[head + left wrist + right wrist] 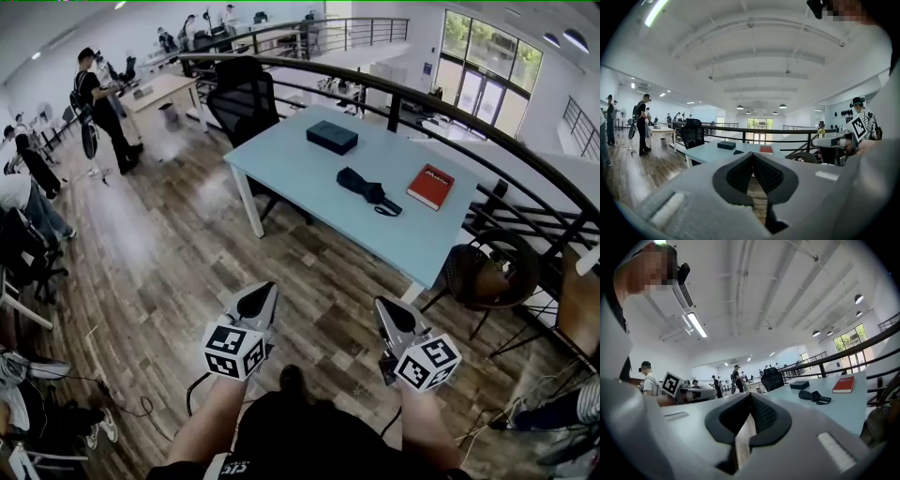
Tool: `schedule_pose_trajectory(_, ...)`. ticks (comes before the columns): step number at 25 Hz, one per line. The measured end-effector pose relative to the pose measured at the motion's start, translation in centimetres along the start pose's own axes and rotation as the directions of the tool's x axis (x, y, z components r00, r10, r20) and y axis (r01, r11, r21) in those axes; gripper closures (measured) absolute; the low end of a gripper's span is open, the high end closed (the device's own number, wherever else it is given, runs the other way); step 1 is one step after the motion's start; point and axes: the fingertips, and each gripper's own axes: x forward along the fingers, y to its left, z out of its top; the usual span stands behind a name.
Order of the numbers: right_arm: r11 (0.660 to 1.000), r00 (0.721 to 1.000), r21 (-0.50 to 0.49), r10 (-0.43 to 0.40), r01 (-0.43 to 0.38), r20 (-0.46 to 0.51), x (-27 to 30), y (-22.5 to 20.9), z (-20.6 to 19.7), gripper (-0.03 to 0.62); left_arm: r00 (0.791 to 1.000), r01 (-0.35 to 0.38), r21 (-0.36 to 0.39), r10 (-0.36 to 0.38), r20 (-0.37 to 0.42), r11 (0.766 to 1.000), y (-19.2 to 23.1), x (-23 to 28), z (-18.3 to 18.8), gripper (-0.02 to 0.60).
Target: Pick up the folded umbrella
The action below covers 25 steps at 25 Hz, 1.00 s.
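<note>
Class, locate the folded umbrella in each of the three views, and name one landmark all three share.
Head view: folded umbrella right of centre, left of the red book.
Left gripper view: a small dark shape just below centre, left of the book.
Right gripper view: right of centre, below-left of the book.
Shared landmark: the red book.

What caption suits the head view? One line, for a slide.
Left hand-held gripper and right hand-held gripper, both shut and empty, short of the table holding the folded umbrella.
</note>
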Motion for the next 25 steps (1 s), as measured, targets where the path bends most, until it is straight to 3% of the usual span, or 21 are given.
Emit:
schedule_pose_trajectory(11, 0.999, 0.999, 0.034, -0.039, 0.04, -0.038, 4.0, -2.8, -1.2, 0.592, 0.996, 0.089, -0.024, -0.089, 0.004, 0.996, 2.4, 6.0, -0.2, 0.575)
schedule_pose_trajectory(18, 0.992, 0.994, 0.067, -0.103, 0.106, -0.042, 12.3, -4.9, -1.3, 0.592, 0.988, 0.154, -0.018, -0.154, 0.014, 0.988, 9.5, 12.1, 1.2, 0.575)
schedule_pose_trajectory(25, 0.989, 0.991, 0.084, -0.117, 0.122, -0.07, 22.5, -4.3, -1.7, 0.592, 0.98, 0.2, -0.016, -0.2, 0.002, 0.98, 18.4, 16.6, 2.6, 0.575)
